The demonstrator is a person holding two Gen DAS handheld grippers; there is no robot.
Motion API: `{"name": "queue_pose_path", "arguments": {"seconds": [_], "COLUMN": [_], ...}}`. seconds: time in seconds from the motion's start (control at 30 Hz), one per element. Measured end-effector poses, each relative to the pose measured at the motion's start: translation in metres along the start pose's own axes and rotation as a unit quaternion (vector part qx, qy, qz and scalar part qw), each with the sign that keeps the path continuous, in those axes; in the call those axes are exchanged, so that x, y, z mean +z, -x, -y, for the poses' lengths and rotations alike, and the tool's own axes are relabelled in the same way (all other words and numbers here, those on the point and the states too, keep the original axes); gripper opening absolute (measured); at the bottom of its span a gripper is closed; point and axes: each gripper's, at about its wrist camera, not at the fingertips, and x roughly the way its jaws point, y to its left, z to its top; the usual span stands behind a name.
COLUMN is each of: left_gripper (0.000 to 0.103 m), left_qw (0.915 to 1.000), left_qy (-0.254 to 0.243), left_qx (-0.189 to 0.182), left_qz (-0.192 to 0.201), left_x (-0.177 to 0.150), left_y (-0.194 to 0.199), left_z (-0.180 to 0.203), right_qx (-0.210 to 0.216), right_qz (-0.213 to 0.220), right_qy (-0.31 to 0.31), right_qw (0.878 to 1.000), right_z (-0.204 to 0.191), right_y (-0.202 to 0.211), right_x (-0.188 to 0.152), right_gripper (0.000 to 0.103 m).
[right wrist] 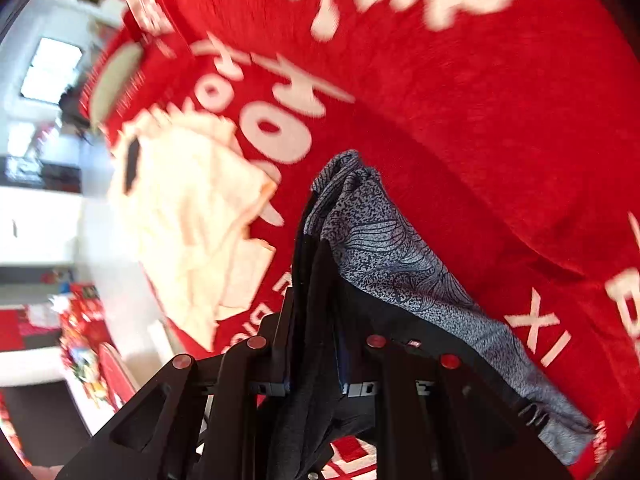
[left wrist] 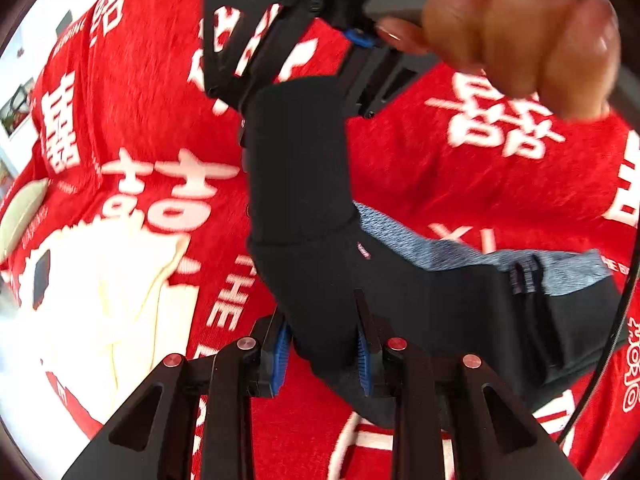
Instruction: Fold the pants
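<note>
black pants (left wrist: 304, 200) draped lengthwise, both grippers clamping

The pants (left wrist: 304, 184) are seen to be black, with a lining speckled grey and traced with dark wavy lines (right wrist: 384, 252). A red cloth (left wrist: 460, 184) printed with white characters is spread beneath, and a cream garment (right wrist: 192, 216) is seen.

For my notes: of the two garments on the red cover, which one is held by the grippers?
The black pants, grey-patterned inside, with both grippers on them; the cream garment lies untouched aside.
</note>
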Motion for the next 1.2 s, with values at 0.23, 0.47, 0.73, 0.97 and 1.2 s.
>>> {"name": "queue_pose_path", "arguments": {"seconds": [0.23,0.47,0.73,0.97,1.2], "left_gripper": [0.029,0.029,0.029,0.029,0.029], "left_qw": [0.9966,0.9846,0.9682,0.9554,0.9479], "left_qy": [-0.073,-0.157,-0.229,-0.279,-0.306], "left_qx": [-0.015,-0.057,-0.1,-0.094,-0.08], "left_qz": [0.036,0.051,0.016,-0.024,-0.034], "left_x": [0.014,0.014,-0.009,-0.041,-0.053], "left_y": [0.041,0.07,0.063,0.03,0.021], "left_z": [0.051,0.131,0.221,0.284,0.294], "right_qx": [0.086,0.146,0.143,0.136,0.187], "right_qz": [0.097,0.191,0.244,0.243,0.197], "right_qy": [-0.048,-0.114,-0.202,-0.274,-0.3], "right_qw": [0.99,0.964,0.938,0.921,0.915], "right_z": [0.045,0.12,0.215,0.293,0.324], "right_y": [0.076,0.139,0.166,0.149,0.099], "right_x": [-0.048,-0.131,-0.236,-0.304,-0.319], "right_gripper": [0.018,0.018,0.014,0.013,0.021]}}
